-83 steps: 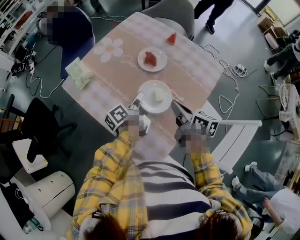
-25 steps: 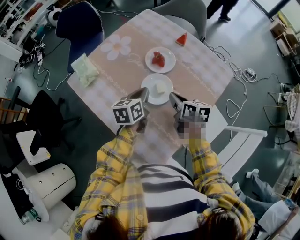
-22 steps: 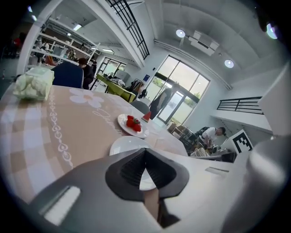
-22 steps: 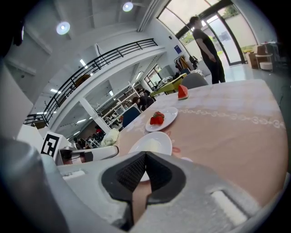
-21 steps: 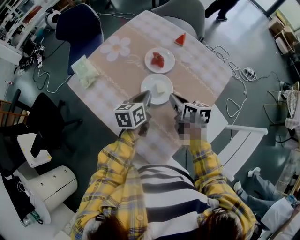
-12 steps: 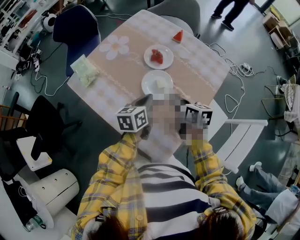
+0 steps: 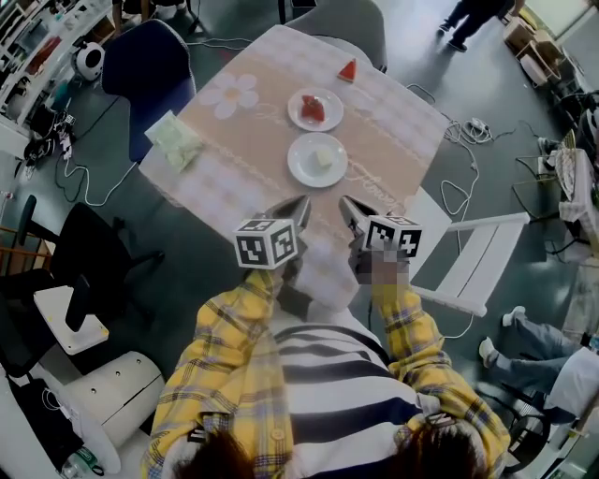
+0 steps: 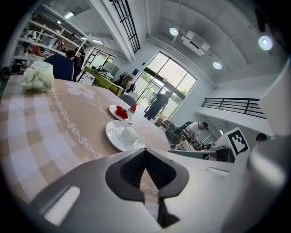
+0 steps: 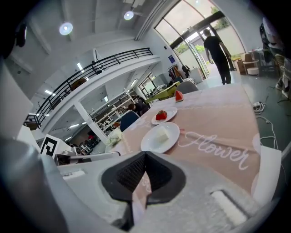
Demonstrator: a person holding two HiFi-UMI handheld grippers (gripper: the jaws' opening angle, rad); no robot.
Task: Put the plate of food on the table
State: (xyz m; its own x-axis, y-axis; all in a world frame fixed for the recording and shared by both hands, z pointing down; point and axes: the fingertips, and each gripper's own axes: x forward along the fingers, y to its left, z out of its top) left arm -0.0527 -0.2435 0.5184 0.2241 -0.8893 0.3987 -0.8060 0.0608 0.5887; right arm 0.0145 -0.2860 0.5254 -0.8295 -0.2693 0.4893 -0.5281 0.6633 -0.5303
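Observation:
A white plate (image 7: pixel 317 159) carrying a pale block of food rests on the checked tablecloth (image 7: pixel 234 178), near the table's middle. Both grippers hang short of it, over the table's near edge. My left gripper (image 7: pixel 301 201) is shut with nothing between its jaws, and so is my right gripper (image 7: pixel 344 202). The left gripper view has the plate (image 8: pixel 123 135) just beyond the shut left gripper (image 8: pixel 145 153). In the right gripper view the same plate (image 9: pixel 160 136) lies ahead of the shut right gripper (image 9: pixel 145 155).
A second plate with red food (image 7: pixel 315 108) sits behind the first, a watermelon slice (image 7: pixel 348 71) at the far edge, a pale bag (image 7: pixel 171 140) on the left. A blue chair (image 7: pixel 150 56), a grey chair (image 7: pixel 348 17) and a white chair (image 7: pixel 468 257) ring the table. Cables lie on the floor.
Both grippers have drawn back from the plate's rim toward the person. The plate stays on the table where it was.

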